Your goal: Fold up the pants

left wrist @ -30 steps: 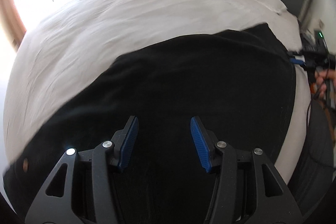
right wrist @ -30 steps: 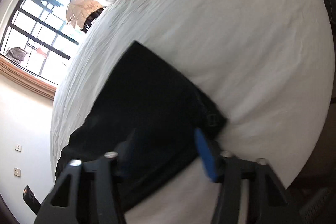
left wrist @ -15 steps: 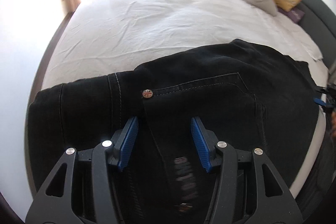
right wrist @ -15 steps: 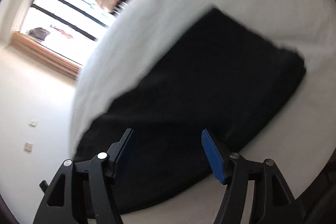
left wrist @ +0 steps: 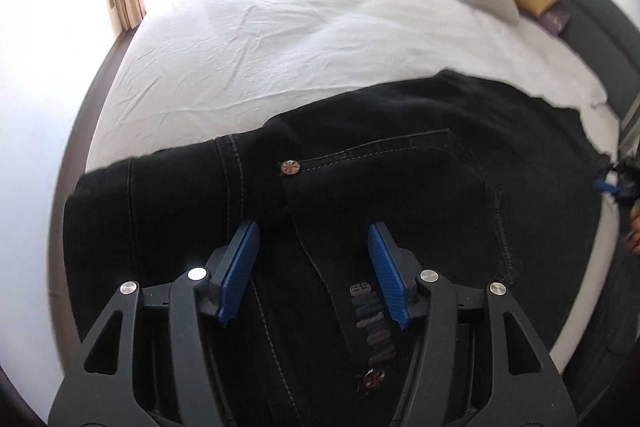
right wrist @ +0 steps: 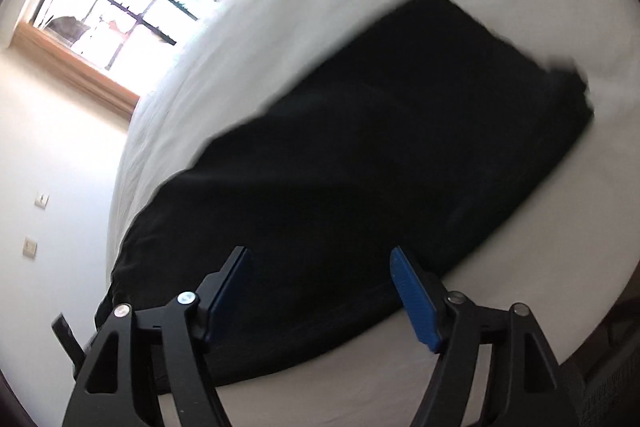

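Lying across the white bed (left wrist: 280,39), the black pants (left wrist: 420,187) are resting folded near its edge. The left hand-held gripper (left wrist: 312,259) is opening above the waistband, grasping nothing; the right hand-held gripper (right wrist: 320,283) is hovering released over the fabric.

Black denim pants (left wrist: 400,163) lie folded flat on white bed (left wrist: 280,27).

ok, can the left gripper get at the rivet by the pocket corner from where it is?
Probably yes. The left gripper hangs over the black pants, its jaws opening with nothing gripped, and the rivet lies exposed just ahead of the fingertips; nothing covers it.
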A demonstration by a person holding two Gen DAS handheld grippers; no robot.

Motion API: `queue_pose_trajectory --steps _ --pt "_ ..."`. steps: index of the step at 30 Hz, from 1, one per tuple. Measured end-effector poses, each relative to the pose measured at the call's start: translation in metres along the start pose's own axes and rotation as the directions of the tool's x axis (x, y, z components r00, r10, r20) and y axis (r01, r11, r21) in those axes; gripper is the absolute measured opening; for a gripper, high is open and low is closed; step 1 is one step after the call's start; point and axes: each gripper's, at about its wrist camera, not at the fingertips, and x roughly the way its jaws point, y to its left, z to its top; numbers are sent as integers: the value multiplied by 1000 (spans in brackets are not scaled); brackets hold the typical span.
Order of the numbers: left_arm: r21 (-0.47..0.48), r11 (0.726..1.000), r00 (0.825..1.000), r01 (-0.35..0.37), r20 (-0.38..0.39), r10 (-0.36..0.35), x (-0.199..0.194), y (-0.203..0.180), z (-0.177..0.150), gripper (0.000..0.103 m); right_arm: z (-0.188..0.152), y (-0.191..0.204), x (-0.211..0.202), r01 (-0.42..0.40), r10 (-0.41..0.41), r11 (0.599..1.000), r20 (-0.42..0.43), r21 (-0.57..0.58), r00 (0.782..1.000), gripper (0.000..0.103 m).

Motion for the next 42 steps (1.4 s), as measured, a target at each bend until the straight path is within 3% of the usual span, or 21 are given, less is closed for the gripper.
queue_pose_trajectory --steps 1,2,6,10,13,14,15,17,18,21,24,27,30,42 --pt "6 1000 1000 -2 -3 2 -2 0 -1 55 1 -7 -3 -5 5 1000 12 17 1000 60" --pt "15 1000 1000 -7 -6 7 -5 -1 -2 56 3 -13 -10 -1 0 1000 25 29 1000 59" --pt "10 998 998 -66 -14 67 -18 -4 1 56 9 -39 -49 80 -90 992 107 97 990 68" --pt "-1 1000 998 -24 66 24 -38 -24 27 56 15 -53 -72 -73 43 986 192 151 980 69" --pt "51 999 998 -10 58 7 -19 -52 52 65 24 -31 -53 -140 123 986 165 96 979 69" --pt "62 998 999 -10 34 8 -6 -58 55 71 27 -27 -47 -141 126 986 152 89 980 70" --pt "67 998 1000 -13 -7 13 13 -62 55 71 29 -25 -40 -121 107 988 144 92 984 70" --pt "62 997 996 -44 -78 49 52 -61 48 75 33 -38 -31 -78 55 984 144 158 988 70" --pt "77 995 997 -61 -41 64 52 -64 45 77 30 -57 -36 -79 48 973 145 215 988 70" --pt "109 989 993 -98 -49 104 45 -76 47 77 25 -85 -54 -97 35 949 204 301 978 70" --pt "66 998 1000 -23 -3 23 21 -80 51 77 12 -120 -75 -131 36 916 247 380 968 70" --pt "30 999 999 11 46 -13 2 -91 52 77 9 -133 -68 -187 71 880 268 437 961 70" --pt "19 997 994 81 66 -82 -10 -106 48 77 8 -135 -69 -179 68 887 264 425 962 72" --pt "50 968 969 244 -47 -242 4 -158 17 77 29 -146 -54 -223 98 841 266 494 959 72"
